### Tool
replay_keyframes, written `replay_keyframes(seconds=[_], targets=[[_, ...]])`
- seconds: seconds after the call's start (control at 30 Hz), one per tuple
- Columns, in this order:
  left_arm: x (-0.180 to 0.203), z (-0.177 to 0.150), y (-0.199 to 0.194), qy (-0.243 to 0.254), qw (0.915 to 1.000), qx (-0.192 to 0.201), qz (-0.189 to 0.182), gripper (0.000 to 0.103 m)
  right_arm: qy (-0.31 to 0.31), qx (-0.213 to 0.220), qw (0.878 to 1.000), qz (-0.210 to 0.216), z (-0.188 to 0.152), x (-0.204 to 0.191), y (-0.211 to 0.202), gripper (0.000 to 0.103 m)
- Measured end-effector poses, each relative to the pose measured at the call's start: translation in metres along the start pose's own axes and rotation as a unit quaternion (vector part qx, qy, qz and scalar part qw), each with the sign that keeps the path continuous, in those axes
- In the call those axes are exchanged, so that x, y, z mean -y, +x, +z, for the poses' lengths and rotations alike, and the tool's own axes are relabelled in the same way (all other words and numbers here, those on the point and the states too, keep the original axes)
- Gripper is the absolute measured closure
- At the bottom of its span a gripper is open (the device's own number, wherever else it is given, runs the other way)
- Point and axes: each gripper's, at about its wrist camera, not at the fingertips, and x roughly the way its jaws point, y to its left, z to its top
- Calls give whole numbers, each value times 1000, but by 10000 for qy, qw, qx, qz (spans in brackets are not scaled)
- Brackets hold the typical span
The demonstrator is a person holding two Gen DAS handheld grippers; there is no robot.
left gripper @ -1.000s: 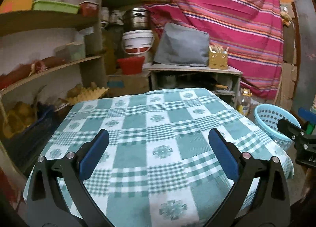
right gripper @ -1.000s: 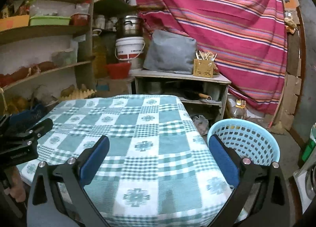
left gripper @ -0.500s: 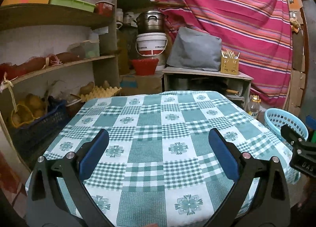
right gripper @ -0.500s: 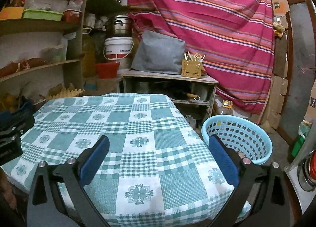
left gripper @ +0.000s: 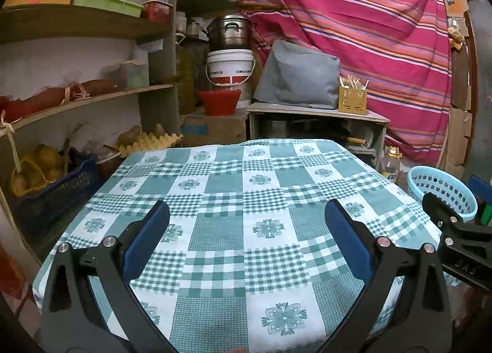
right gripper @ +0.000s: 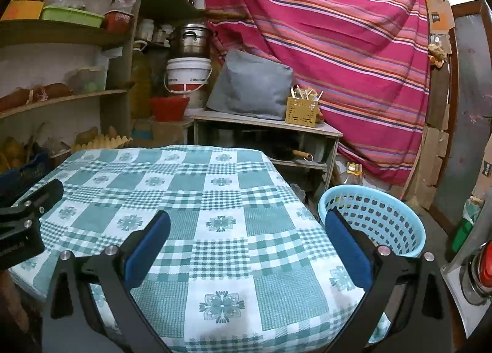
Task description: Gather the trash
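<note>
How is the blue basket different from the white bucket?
The blue basket has holes all over its wall; the white bucket is solid. The basket stands low beside the table; the bucket sits higher at the back, with a metal pot on top. Both are round.

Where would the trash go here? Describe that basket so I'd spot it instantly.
Start at the table with the green checked cloth. Off its right edge, on the floor, stands a round basket. It is pale blue plastic with perforated walls, unlike the red basket and white bucket by the shelves.
</note>
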Motion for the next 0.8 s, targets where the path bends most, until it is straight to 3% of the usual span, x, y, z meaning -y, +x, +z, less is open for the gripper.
replay_keyframes(seconds=[0.8], targets=[[2,0,0,4,10000,-9,-16,5,16,8,10000,69,0,-1,-1,5]])
